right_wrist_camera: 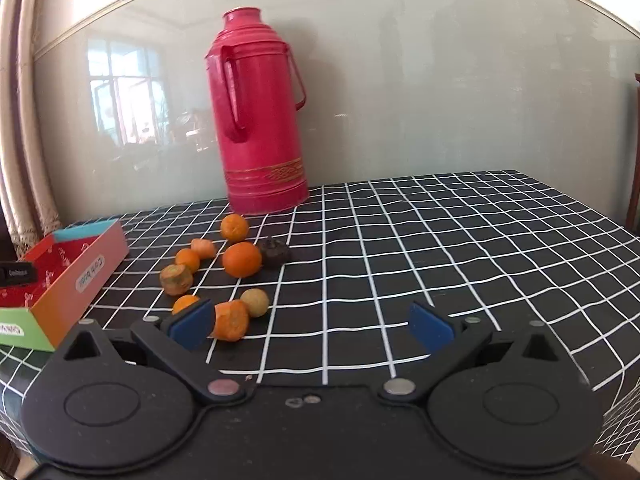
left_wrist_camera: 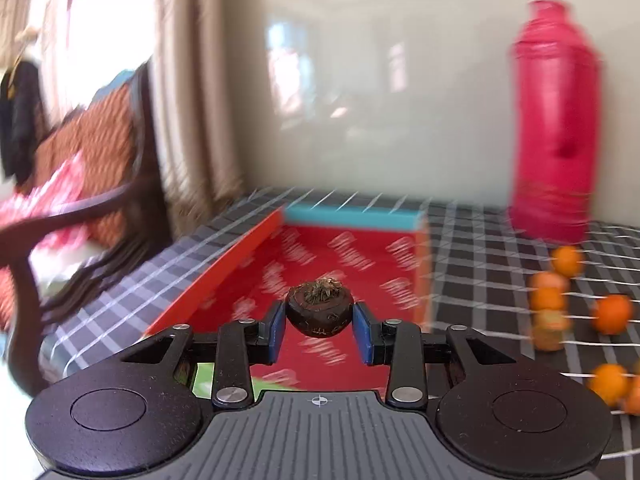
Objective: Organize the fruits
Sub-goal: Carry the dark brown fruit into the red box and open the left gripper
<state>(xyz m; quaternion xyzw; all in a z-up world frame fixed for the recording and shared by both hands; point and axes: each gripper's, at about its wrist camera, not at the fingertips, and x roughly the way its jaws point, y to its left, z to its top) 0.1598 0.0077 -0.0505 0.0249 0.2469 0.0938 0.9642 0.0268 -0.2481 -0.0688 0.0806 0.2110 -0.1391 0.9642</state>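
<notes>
My left gripper [left_wrist_camera: 319, 322] is shut on a dark brown round fruit [left_wrist_camera: 319, 312] with a dry tuft on top, held above the red box [left_wrist_camera: 320, 248]. Several small oranges [left_wrist_camera: 610, 314] lie on the checked cloth to the right of the box. In the right wrist view my right gripper [right_wrist_camera: 310, 330] stands open above the cloth with nothing between its blue pads. Ahead of it lie oranges [right_wrist_camera: 241, 259], cut carrot pieces [right_wrist_camera: 231, 320], a yellowish fruit [right_wrist_camera: 255, 301] and another dark brown fruit [right_wrist_camera: 274, 253]. The box [right_wrist_camera: 80, 276] sits at the left, with part of the left gripper showing over it.
A tall red thermos flask [right_wrist_camera: 258, 128] stands at the back of the table against a glossy wall panel. The black-and-white checked tablecloth [right_wrist_camera: 440, 248] stretches to the right. A dark wooden chair [left_wrist_camera: 80, 208] with patterned cushions stands left of the table.
</notes>
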